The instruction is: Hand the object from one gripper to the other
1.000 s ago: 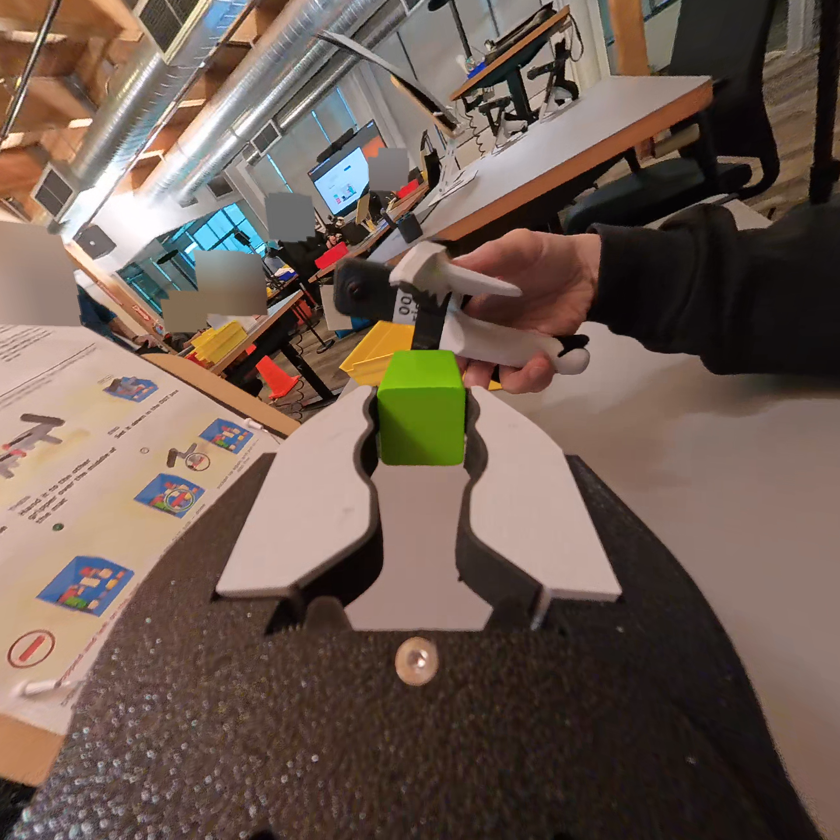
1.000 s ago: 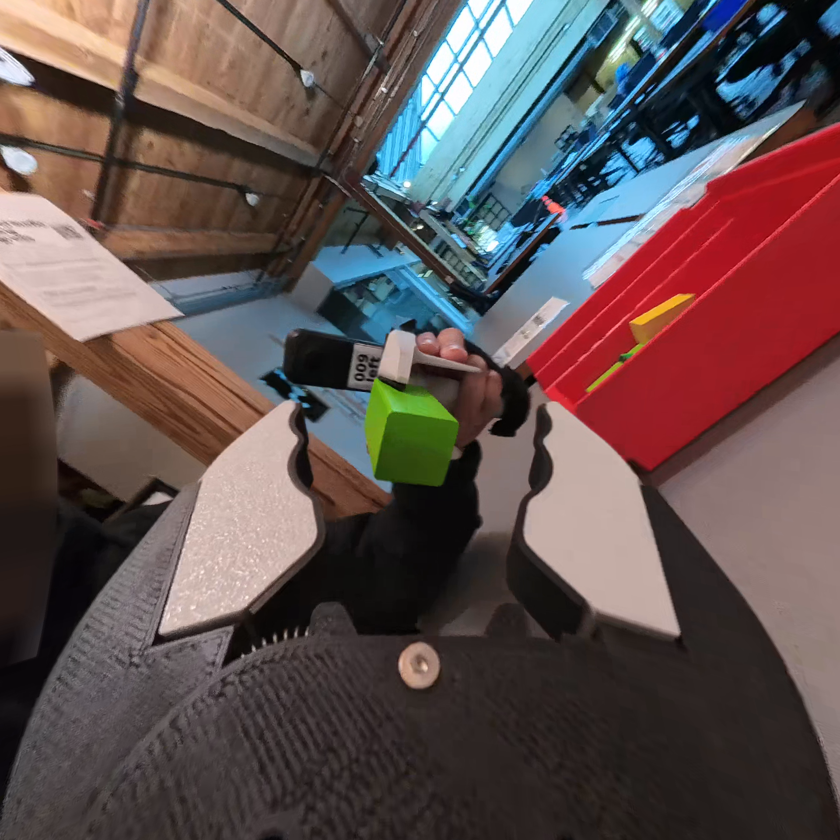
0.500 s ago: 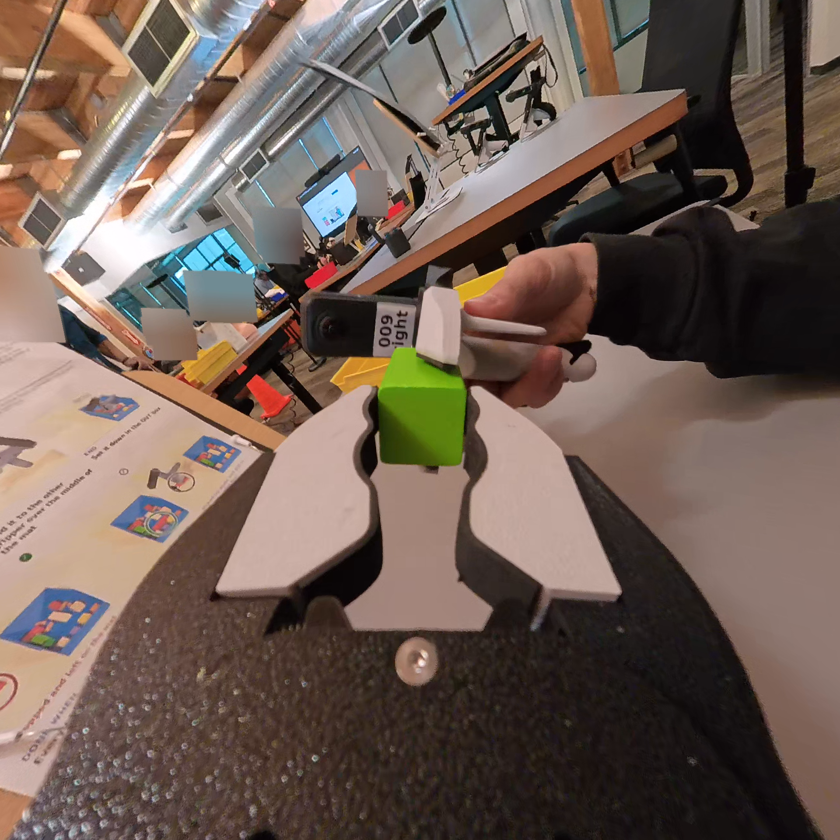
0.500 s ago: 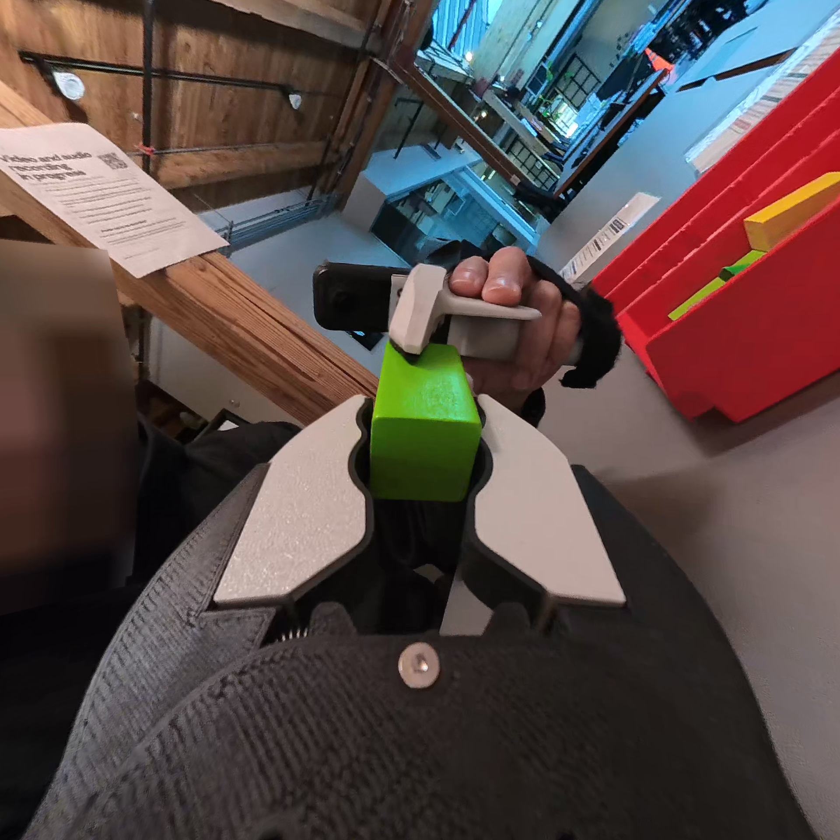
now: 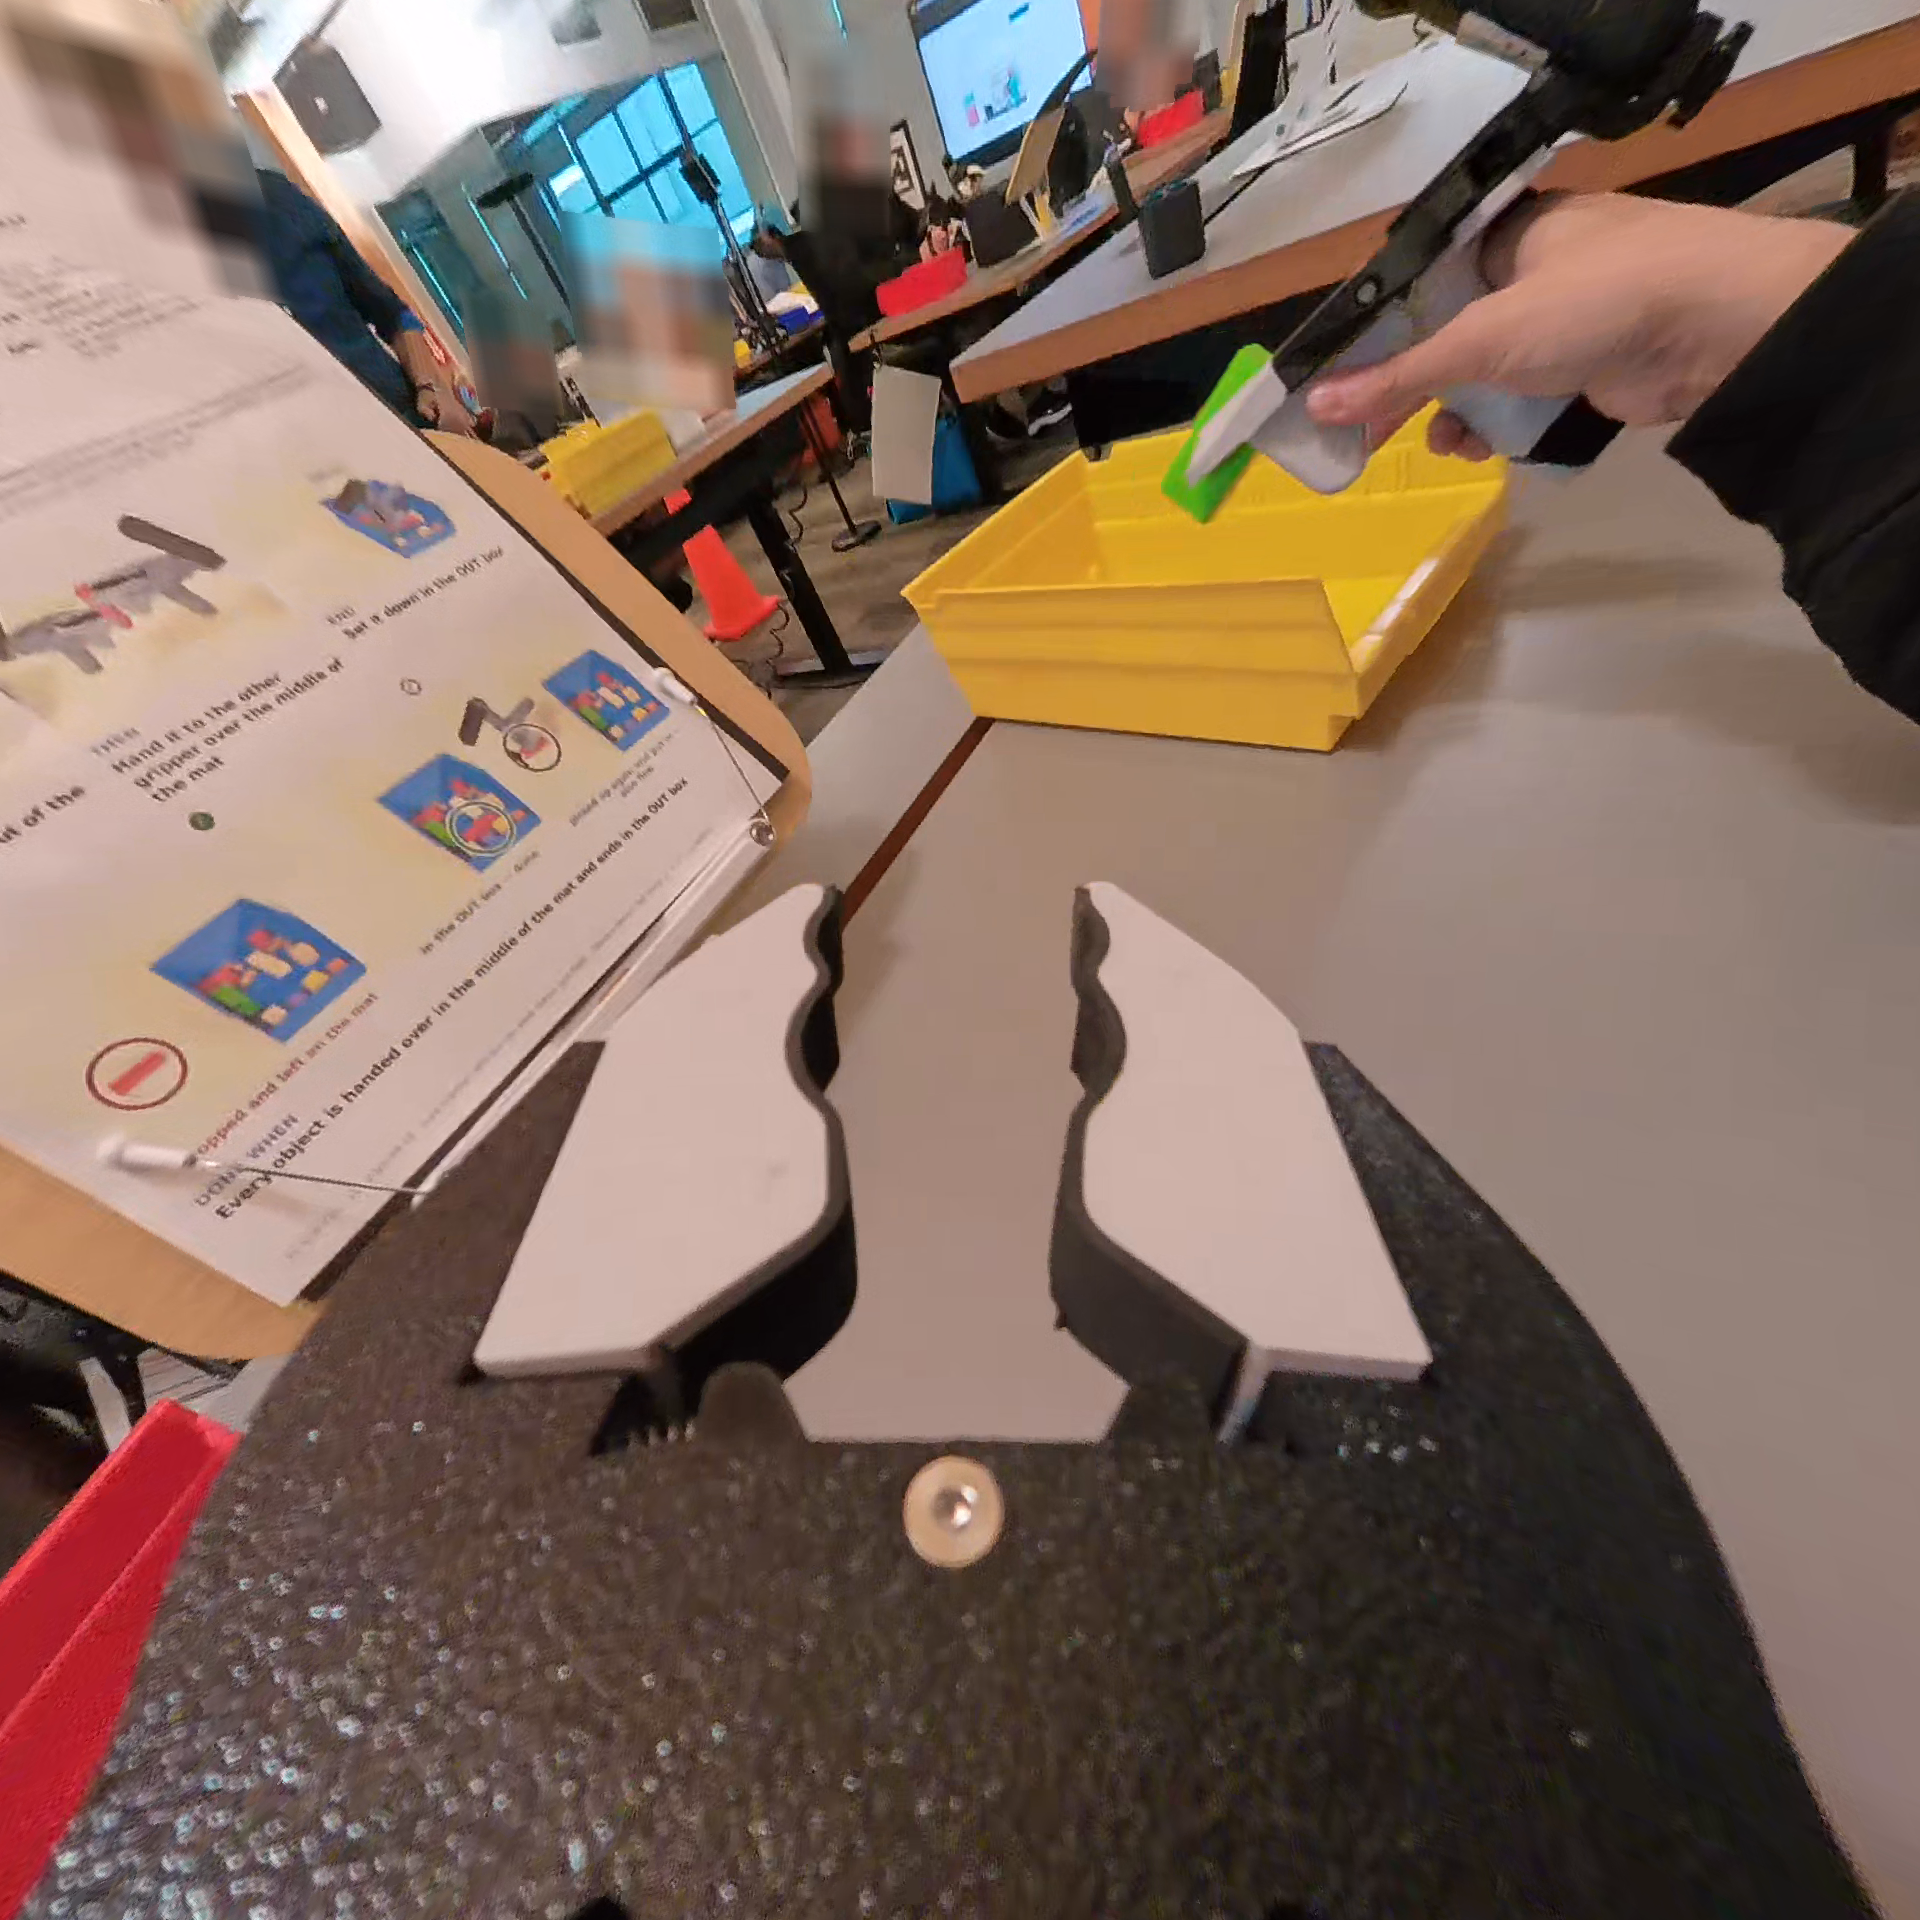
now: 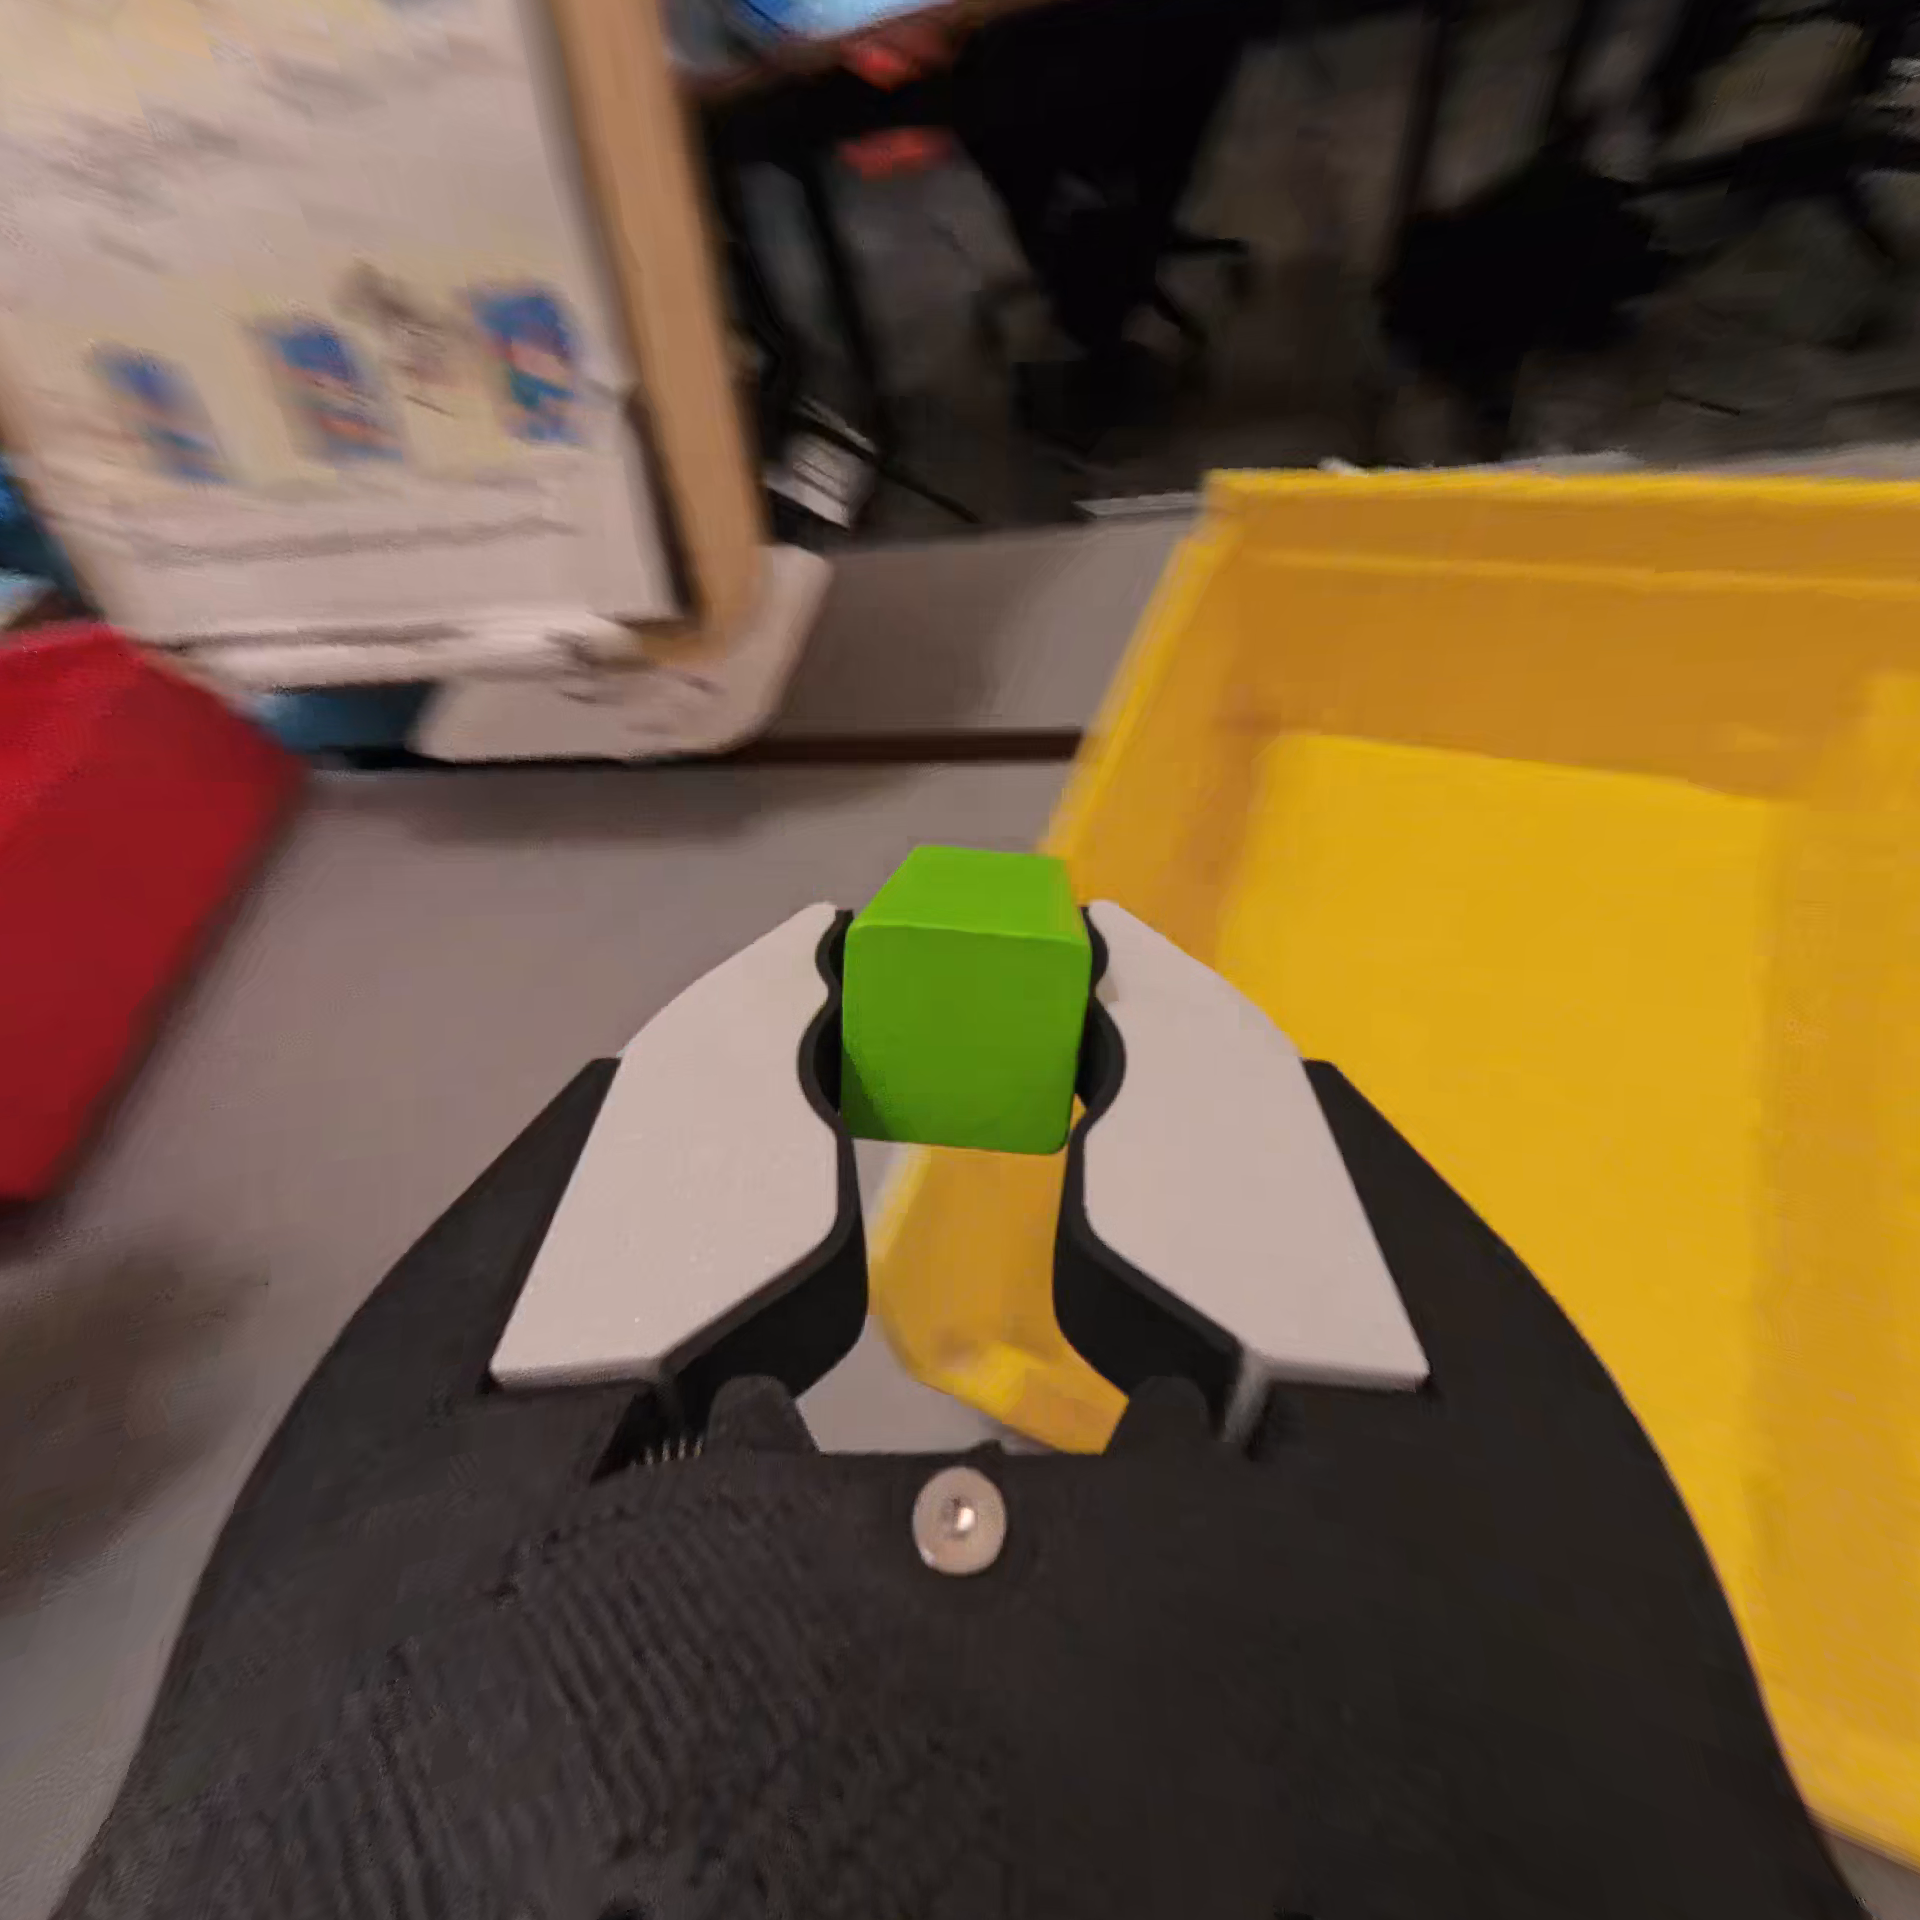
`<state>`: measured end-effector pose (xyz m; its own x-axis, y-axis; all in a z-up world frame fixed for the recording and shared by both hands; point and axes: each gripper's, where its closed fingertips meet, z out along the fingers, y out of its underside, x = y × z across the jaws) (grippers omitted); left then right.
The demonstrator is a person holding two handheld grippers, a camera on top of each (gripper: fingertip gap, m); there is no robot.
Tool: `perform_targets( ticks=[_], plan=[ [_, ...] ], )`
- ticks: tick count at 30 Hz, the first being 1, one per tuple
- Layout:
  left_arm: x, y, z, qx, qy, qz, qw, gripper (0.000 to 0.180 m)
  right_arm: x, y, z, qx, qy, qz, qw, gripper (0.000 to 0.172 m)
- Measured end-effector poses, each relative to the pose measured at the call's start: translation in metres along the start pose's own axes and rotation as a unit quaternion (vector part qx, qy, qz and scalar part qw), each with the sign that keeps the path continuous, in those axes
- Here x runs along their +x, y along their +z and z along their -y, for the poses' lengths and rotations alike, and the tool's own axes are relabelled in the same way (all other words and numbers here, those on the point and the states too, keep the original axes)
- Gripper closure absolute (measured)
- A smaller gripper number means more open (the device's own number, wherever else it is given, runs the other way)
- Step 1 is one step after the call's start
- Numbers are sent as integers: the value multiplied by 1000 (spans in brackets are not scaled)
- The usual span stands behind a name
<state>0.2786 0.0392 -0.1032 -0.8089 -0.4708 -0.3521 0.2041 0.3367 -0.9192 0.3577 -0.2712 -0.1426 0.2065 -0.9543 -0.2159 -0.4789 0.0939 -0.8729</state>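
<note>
- Left wrist view: the left claw (image 5: 956, 914) is hanging open over the grey worktop (image 5: 1558, 935), its two fingers (image 5: 727, 1091) standing apart with nothing but bare worktop between them.
- Counting here: one yellow bin (image 5: 1143, 623) is sitting further along the worktop, one instruction sheet (image 5: 312, 779) is leaning on a board to the left, and one red bin (image 5: 73, 1579) is poking in at the lower left corner.
- Over the yellow bin, one hand (image 5: 1590, 301) is holding the right claw (image 5: 1226, 436), which is gripping one green block (image 5: 1210, 457) in the air above the bin's inside.
- Right wrist view, blurred: the right claw (image 6: 961, 914) is clamping the single green block (image 6: 961, 1008), both pads pressing its sides.
- The block is sitting at the fingertips, next to the yellow bin (image 6: 1558, 935)'s near wall, with one red bin (image 6: 104, 883) at left and one sheet (image 6: 312, 364) behind.
</note>
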Motion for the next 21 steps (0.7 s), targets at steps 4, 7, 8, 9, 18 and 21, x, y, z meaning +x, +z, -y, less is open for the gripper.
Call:
perform_targets(
  ticks=[4,7,8,9,18,21],
  plan=[
    [5,6,-10,-28,11,-8,1000,141,46,14,-49,-90,5,-43,995,131],
    [9,11,-17,-45,16,-16,999,141,49,30,-80,-164,-13,-38,986,131],
    [10,12,-19,-49,17,-19,998,141,47,33,-84,-173,-18,-37,984,131],
    [11,13,-21,-52,18,-21,998,141,45,36,-85,-174,-23,-36,984,131],
    [0,8,-23,-54,-13,-2,998,139,48,16,-53,-135,-74,-104,983,104],
    [-18,-6,-25,-69,-42,37,996,139,29,4,-23,-77,-106,-115,985,98]
  ],
)
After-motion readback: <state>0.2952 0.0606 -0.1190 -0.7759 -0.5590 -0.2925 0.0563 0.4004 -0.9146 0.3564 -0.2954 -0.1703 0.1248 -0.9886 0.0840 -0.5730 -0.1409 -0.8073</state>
